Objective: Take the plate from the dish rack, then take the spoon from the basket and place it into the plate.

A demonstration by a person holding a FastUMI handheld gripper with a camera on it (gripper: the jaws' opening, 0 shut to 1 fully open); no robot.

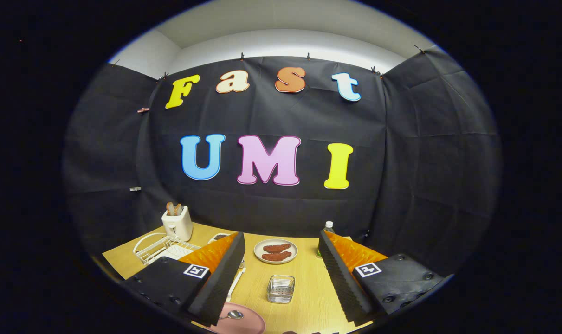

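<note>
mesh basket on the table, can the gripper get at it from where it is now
Probably yes: the gripper is open and holds nothing, and the small mesh basket sits on bare table between its fingers, with the plate of food beyond it.

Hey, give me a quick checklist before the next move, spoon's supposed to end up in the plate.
1. Spoon on the pink plate: ok, its bowl lies on it.
2. Plate out of the dish rack: ok, it sits on the table.
3. Gripper free: ok, jaws wide apart, holding nothing.
4. Basket without the spoon: ok, looks empty.
5. Spoon handle fully on the plate: cannot tell, a finger hides it.
</note>
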